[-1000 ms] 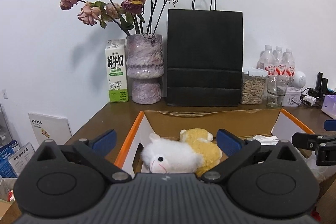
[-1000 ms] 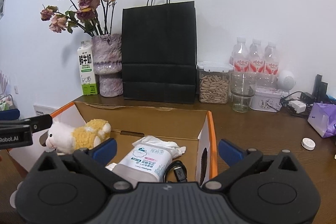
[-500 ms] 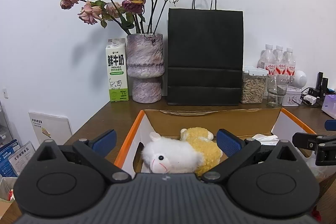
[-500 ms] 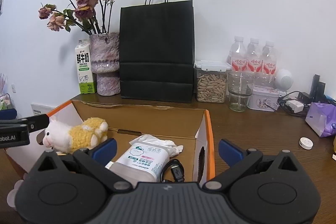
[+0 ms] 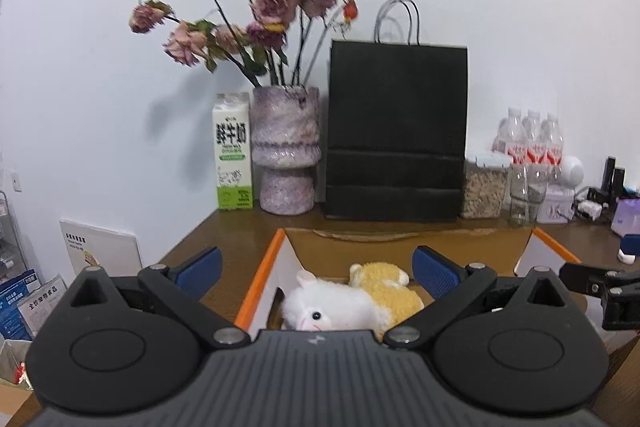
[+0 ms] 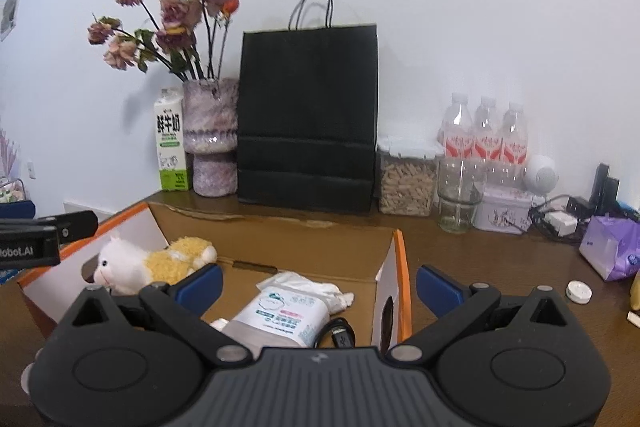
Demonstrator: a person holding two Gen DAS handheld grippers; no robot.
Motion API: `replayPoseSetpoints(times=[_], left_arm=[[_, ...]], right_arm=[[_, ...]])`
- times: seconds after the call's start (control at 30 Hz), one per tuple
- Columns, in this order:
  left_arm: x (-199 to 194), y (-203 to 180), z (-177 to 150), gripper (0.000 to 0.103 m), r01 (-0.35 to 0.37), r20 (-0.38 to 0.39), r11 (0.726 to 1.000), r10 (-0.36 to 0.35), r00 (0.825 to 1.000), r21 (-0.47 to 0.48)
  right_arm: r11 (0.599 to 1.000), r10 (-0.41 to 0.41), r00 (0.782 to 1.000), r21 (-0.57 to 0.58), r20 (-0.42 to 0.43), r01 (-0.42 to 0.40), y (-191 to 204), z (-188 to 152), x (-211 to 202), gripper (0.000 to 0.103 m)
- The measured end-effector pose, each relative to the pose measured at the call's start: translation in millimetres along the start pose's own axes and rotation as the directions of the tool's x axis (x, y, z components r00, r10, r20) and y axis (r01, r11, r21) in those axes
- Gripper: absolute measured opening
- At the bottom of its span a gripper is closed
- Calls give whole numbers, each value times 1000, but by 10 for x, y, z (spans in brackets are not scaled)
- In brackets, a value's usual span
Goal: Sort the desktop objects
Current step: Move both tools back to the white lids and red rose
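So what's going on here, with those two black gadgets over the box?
Someone is tidying a desk, holding a grabbing tool in each hand. Both the left tool and the right tool are open and empty, hovering over a cardboard box. Inside lie a plush sheep, a pack of wipes and a black cable. A small white cap and a purple tissue pack sit on the desk outside the box.
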State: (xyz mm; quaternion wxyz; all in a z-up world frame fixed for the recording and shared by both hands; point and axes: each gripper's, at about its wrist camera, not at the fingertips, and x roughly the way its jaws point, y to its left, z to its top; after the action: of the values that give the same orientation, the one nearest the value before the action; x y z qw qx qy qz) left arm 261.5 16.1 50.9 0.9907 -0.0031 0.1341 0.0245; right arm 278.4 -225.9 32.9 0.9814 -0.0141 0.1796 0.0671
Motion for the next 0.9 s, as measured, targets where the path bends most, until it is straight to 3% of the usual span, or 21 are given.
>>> replayPoseSetpoints(times=[0.17, 0.33, 0.7, 0.9], left_arm=[[-154, 145, 25, 103, -7, 2, 1000, 7, 1000, -28], [-312, 285, -35, 103, -13, -19, 1000, 13, 1000, 9], [-504, 558, -358, 103, 10, -149, 998, 0, 989, 63], [-571, 528, -625, 103, 54, -216, 996, -36, 976, 77]], right_arm=[[1000, 14, 999, -8, 30, -14, 59, 25, -209, 103], [999, 40, 999, -26, 29, -40, 100, 0, -431, 103], [985, 62, 996, -156, -70, -72, 260, -346, -770, 103], [983, 59, 988, -164, -142, -82, 254, -543, -757, 103]])
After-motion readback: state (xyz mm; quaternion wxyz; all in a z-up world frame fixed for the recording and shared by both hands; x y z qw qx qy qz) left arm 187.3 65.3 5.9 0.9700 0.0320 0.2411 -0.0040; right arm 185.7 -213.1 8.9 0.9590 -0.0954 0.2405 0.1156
